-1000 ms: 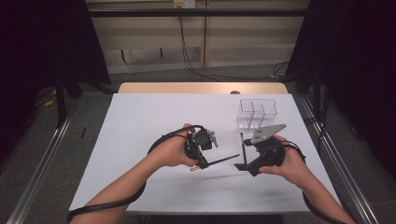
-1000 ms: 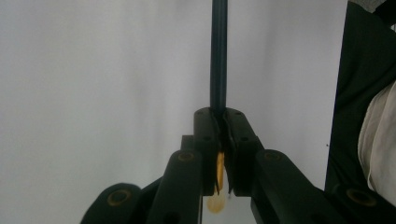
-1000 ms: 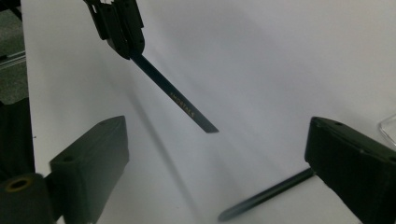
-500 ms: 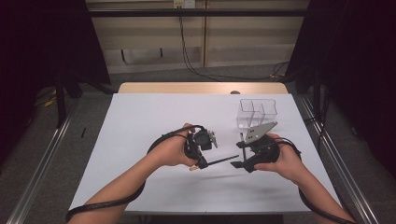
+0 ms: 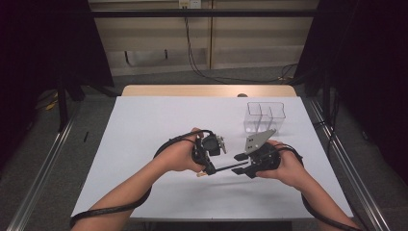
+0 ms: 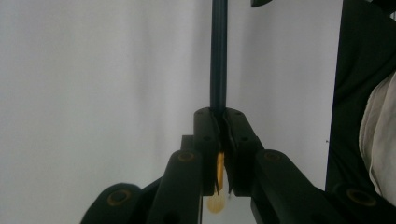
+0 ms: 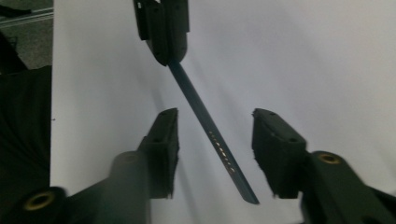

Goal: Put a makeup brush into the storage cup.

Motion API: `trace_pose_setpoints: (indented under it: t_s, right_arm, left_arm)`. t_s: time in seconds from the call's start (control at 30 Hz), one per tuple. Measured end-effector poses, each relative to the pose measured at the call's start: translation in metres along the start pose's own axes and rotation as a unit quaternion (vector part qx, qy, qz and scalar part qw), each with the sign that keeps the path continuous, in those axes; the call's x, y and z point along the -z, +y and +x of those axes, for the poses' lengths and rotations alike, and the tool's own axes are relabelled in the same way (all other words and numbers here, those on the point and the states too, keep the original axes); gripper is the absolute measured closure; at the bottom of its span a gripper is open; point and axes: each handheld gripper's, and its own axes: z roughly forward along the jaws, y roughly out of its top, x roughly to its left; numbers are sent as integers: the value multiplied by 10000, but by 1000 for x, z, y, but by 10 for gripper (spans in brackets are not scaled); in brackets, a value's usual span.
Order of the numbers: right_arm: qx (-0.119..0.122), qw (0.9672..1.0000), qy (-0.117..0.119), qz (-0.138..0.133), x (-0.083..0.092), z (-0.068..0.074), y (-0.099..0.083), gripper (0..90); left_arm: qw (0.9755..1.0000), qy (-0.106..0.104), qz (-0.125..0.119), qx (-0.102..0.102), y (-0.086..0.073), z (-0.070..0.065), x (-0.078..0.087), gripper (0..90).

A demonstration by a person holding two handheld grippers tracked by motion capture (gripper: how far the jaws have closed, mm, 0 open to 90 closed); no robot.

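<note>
A slim dark blue-green pencil (image 5: pixel 226 167) with a gold end is clamped in my left gripper (image 5: pixel 208 167), which is shut on it just above the white table (image 5: pixel 159 120). In the left gripper view the pencil (image 6: pixel 218 56) sticks straight out from the shut left gripper (image 6: pixel 223 116). My right gripper (image 5: pixel 242 163) faces it from the right. In the right gripper view the pencil's free end (image 7: pixel 205 122) lies slantwise between the jaws of the right gripper (image 7: pixel 217 119). These jaws have just been closing, with gaps still on both sides of the pencil.
A clear plastic box (image 5: pixel 265 115) with three compartments stands behind the right hand. Cables trail from both grippers along the forearms. Dark floor and metal rails border the table on both sides.
The right gripper has shifted slightly left toward the left one, and its jaws have narrowed around the pencil's free end. The left gripper and pencil have stayed put.
</note>
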Motion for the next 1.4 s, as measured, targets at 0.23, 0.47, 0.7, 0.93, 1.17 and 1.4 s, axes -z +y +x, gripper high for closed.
trace_pose_setpoints:
  t_s: [0.23, 0.47, 0.7, 0.93, 1.17, 1.4]
  right_arm:
    - [133, 9998, 40, 164, -5, 3, 2, 593]
    - [312, 9991, 169, 247, -8, 4, 1, 690]
    - [453, 9981, 223, 355, -7, 5, -1, 776]
    - [465, 9973, 316, 478, -10, 5, -8, 819]
    - [366, 9971, 448, 502, -18, 8, -18, 852]
    - [315, 9975, 439, 462, -19, 9, -19, 854]
  left_arm:
    - [10000, -4, -49, -48, 2, 0, 0, 846]
    - [9999, -47, -23, -135, 5, -2, 0, 845]
    - [9994, -195, 28, -299, 6, -1, 0, 843]
    - [9987, -348, -304, -199, 6, 2, 7, 838]
    - [9970, -461, -626, -10, 3, 10, 14, 837]
    - [9960, -511, -730, 12, 1, 13, 13, 836]
